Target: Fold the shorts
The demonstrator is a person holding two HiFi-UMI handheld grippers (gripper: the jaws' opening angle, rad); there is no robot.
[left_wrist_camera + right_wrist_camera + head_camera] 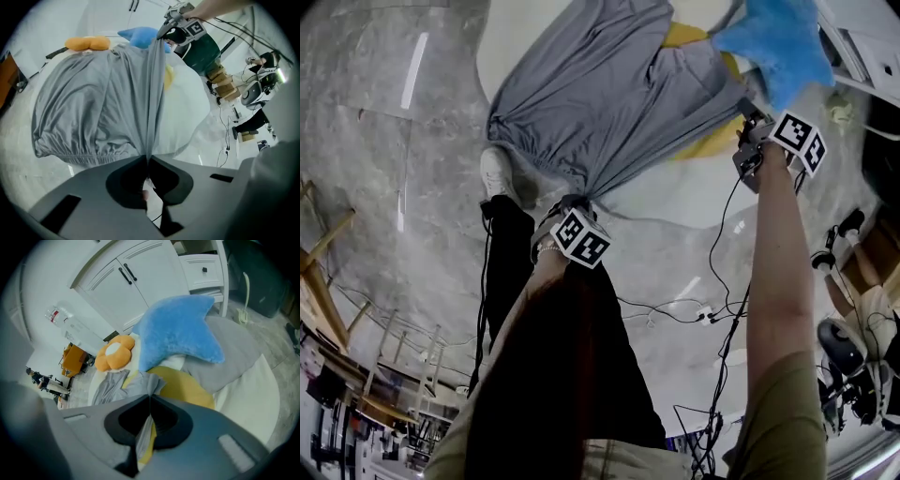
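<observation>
The grey shorts (609, 89) hang stretched between my two grippers above the white bed. My left gripper (574, 202) is shut on one corner of the shorts (112, 98), with the cloth pulled taut out of its jaws. My right gripper (750, 127) is shut on the other corner, and a fold of grey cloth (140, 383) runs between its jaws. From the left gripper view the right gripper (165, 35) shows at the top, pinching the fabric. The elastic waistband (89, 157) bunches along the lower left edge.
A blue star pillow (778, 42), a yellow cushion (187, 390), an orange flower cushion (115, 352) and a grey pillow (234, 352) lie on the white bed (187, 108). Cables (675, 309) run over the marble floor beside my shoe (497, 173). White cabinets (140, 273) stand behind.
</observation>
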